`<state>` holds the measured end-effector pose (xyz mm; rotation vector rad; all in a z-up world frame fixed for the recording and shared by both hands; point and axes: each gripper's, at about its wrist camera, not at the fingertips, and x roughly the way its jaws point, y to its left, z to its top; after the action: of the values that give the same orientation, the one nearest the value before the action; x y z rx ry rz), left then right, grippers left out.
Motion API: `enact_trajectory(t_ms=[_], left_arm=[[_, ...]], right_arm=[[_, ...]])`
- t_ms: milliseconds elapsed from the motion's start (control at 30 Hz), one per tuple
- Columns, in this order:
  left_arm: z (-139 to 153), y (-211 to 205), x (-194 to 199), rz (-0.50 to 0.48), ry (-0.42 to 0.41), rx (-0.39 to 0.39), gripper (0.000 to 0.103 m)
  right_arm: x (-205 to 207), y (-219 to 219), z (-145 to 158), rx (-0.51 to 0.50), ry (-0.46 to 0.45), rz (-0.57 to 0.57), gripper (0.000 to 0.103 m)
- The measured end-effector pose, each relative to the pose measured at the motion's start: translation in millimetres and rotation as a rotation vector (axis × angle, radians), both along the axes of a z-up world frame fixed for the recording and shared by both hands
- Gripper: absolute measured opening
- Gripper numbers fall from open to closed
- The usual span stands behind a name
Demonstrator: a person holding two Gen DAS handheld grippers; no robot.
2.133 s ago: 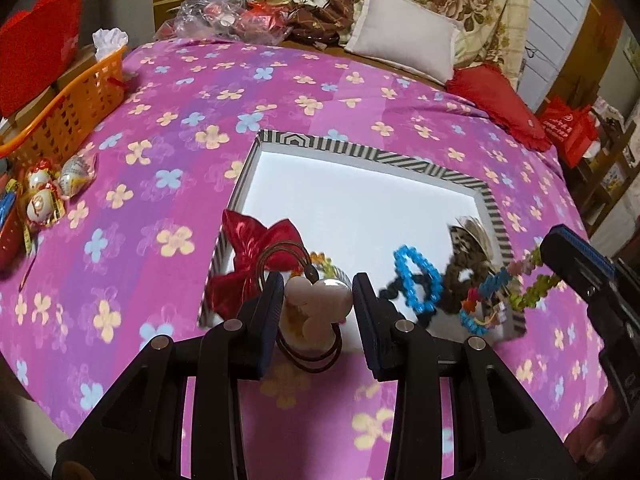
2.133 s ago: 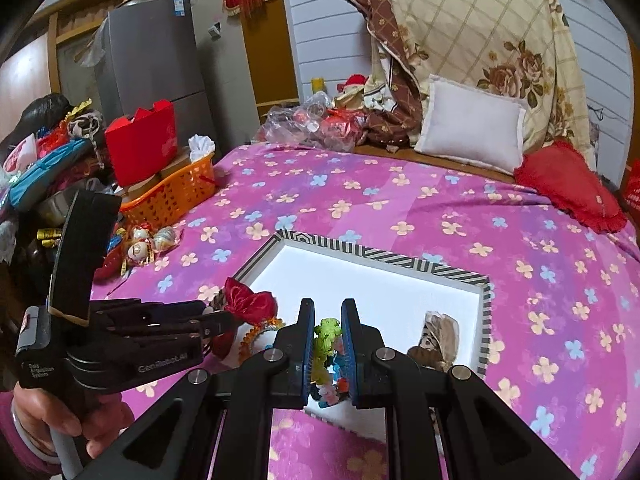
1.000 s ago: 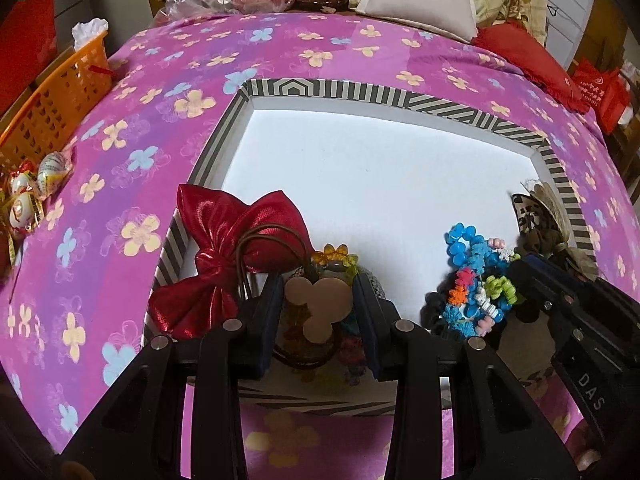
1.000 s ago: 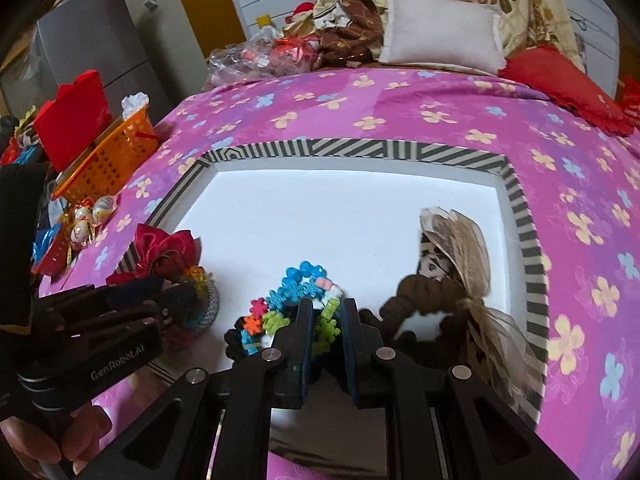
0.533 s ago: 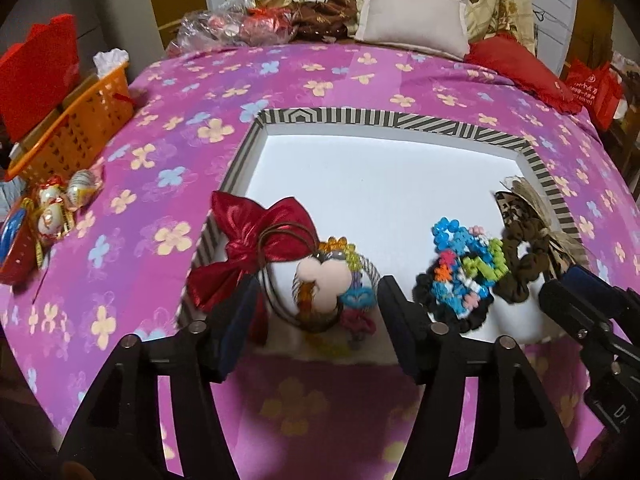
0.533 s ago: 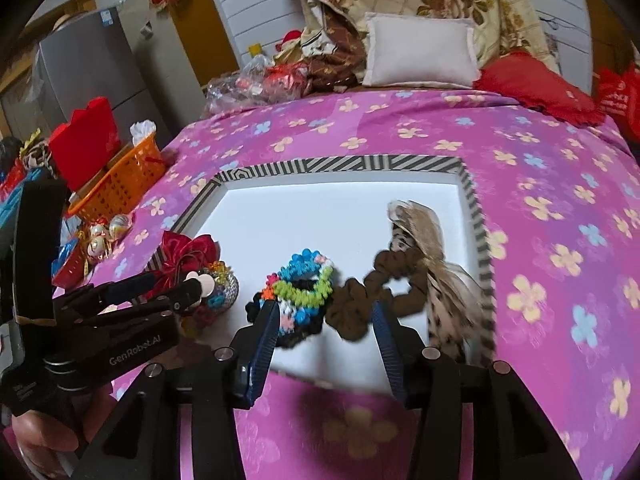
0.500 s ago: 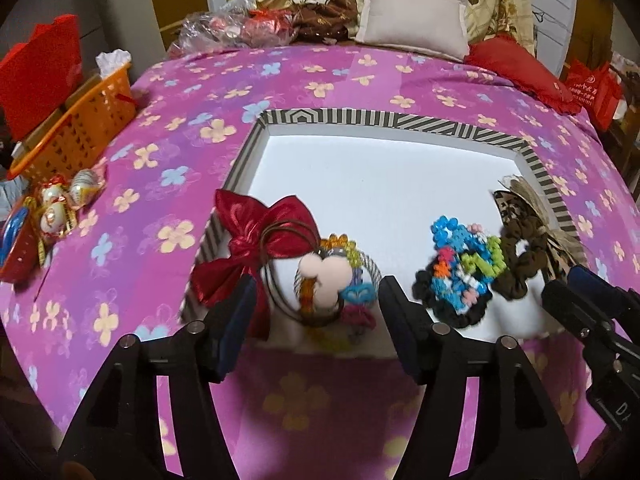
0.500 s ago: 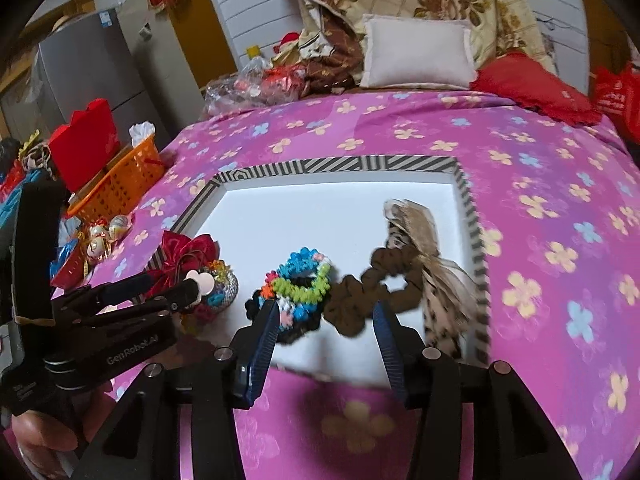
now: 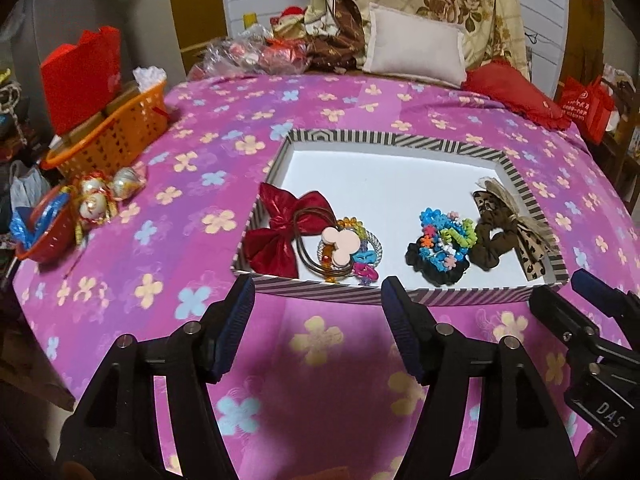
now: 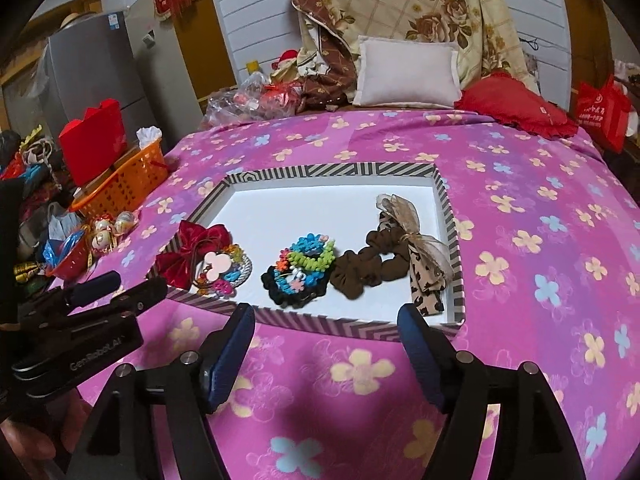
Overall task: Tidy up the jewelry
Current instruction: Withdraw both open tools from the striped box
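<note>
A shallow striped-rim tray [image 9: 396, 139] with a white floor lies on the pink flowered bedspread. Along its near side lie a red bow [image 9: 280, 228], a heap of hair ties with a pink mouse-shaped piece [image 9: 342, 245], a bundle of coloured bead bracelets on a black scrunchie [image 9: 440, 242], and a brown scrunchie with a leopard bow [image 9: 504, 228]. My left gripper [image 9: 318, 304] hangs just short of the tray's near rim, its jaws opening with nothing between them. My right gripper [image 10: 326, 322] is likewise back from the rim [image 10: 340, 326], jaws opening and empty; the bracelets [image 10: 306, 260] lie beyond it.
An orange basket [image 9: 116, 128] with a red box stands at the left edge of the bed, with wrapped sweets [image 9: 100, 196] and a red bowl beside it. Pillows [image 9: 416, 50] and bags pile at the far end. A hand [image 10: 24, 440] holds the left gripper.
Both grippers let go of their jewelry inside the tray, spread their jaws wide and drew back and up from it. The mouse hair ties and the bracelets now rest on the tray floor.
</note>
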<state>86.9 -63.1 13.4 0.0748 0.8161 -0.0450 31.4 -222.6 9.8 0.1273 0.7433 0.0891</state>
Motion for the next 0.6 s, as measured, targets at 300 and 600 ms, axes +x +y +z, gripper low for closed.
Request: enact_trajectory(t_ms=[300, 600], left_arm=[[12, 4, -20, 0.002, -0.043, -0.009, 0.066], [14, 8, -26, 0.009, -0.048, -0.01, 0.066]], right_arm=[[-15, 10, 11, -0.031, -0.042, -0.003, 0.08], [-19, 13, 14, -0.038, -0.042, 0.003, 0.08]])
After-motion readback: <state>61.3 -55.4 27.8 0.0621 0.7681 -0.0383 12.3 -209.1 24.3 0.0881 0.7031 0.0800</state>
